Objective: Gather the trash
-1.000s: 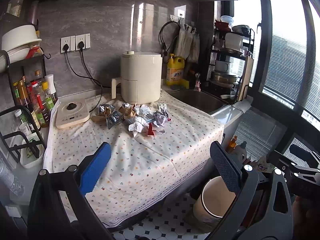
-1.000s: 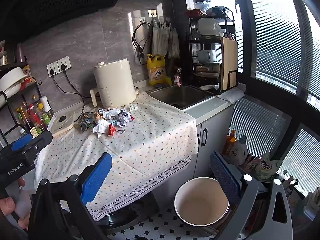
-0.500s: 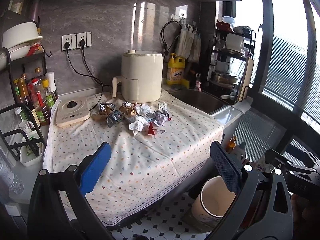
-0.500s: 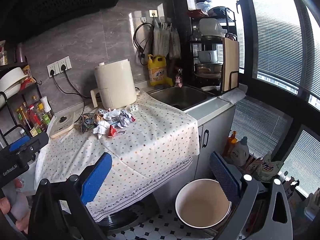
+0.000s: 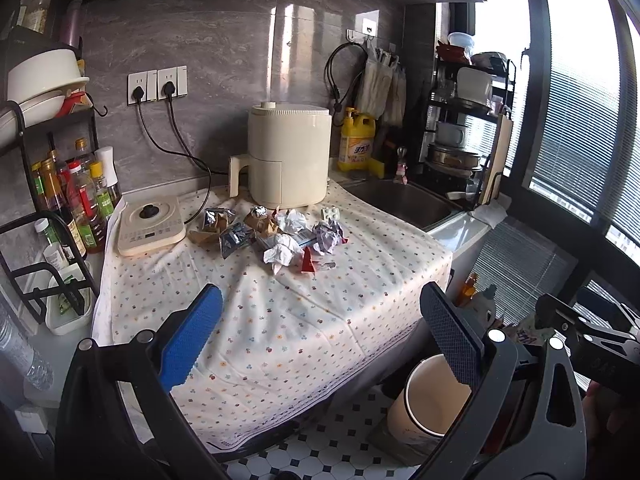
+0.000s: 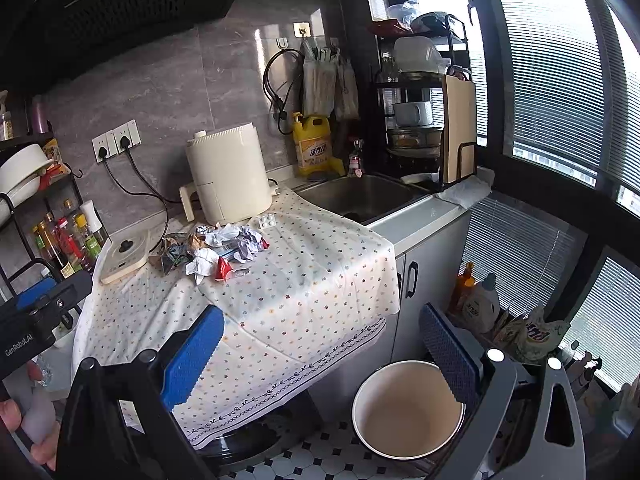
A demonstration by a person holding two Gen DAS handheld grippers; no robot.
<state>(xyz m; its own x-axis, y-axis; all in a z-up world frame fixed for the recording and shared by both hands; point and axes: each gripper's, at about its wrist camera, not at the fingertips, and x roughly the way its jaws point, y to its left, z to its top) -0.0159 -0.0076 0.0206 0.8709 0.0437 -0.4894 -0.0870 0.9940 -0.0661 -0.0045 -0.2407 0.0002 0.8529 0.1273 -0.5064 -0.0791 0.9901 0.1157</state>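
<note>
On the table [image 5: 280,320], under its dotted cloth, the trash pile [image 5: 276,236] is lying in front of the cream air fryer [image 5: 290,160], with a blister pack [image 5: 330,212] just beside it; through my left wrist camera I am seeing my left gripper [image 5: 320,336] hanging short of the table edge, its jaws standing wide apart and gripping nothing, well apart from the pile. The cream bin [image 5: 432,396] is sitting on the floor below at the right. Through my right wrist camera, my right gripper [image 6: 320,356] is hovering out past the table's corner, jaws likewise spread wide and empty, with the trash pile [image 6: 218,248] lying far ahead and the bin [image 6: 404,412] standing open-mouthed just under my right finger.
</note>
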